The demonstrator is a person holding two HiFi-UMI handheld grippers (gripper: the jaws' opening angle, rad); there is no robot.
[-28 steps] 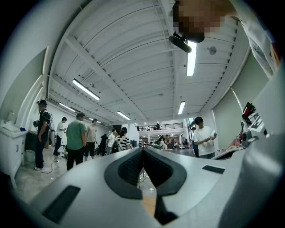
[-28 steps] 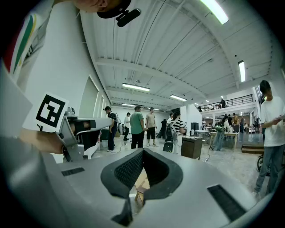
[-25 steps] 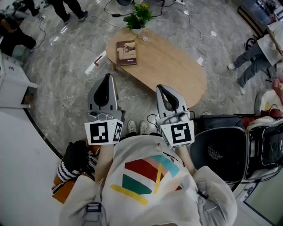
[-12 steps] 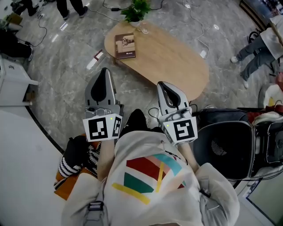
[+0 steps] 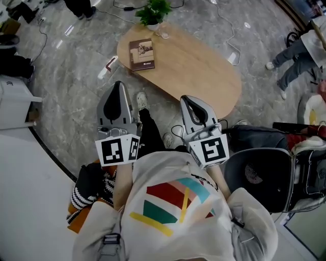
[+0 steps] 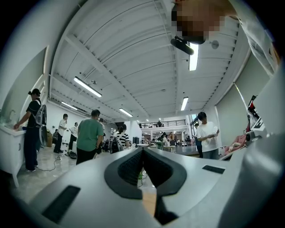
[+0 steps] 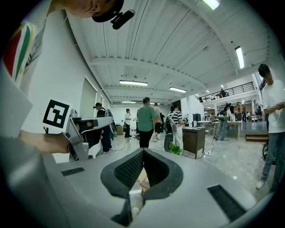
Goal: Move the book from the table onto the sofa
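The brown book [image 5: 141, 54] lies flat at the left end of the oval wooden table [image 5: 198, 71], far ahead in the head view. My left gripper [image 5: 119, 84] is held level over the grey floor, short of the table, shut and empty. My right gripper [image 5: 185, 100] hangs beside it near the table's near edge, also shut with nothing in it. The left gripper view shows the left gripper [image 6: 142, 149] with its pads meeting. The right gripper view shows the right gripper [image 7: 143, 150] the same way, with the left gripper's marker cube [image 7: 57, 114] off to its left.
A potted plant [image 5: 153, 11] stands at the table's far end. A black chair [image 5: 254, 176] is close on my right, and a striped cushion [image 5: 89, 189] lies on something orange at lower left. Cables cross the floor. People stand around the hall [image 7: 146, 120].
The person holding the grippers has stepped toward the table, one leg now forward between the grippers. Both grippers have sunk a little and stay shut. The book has not moved.
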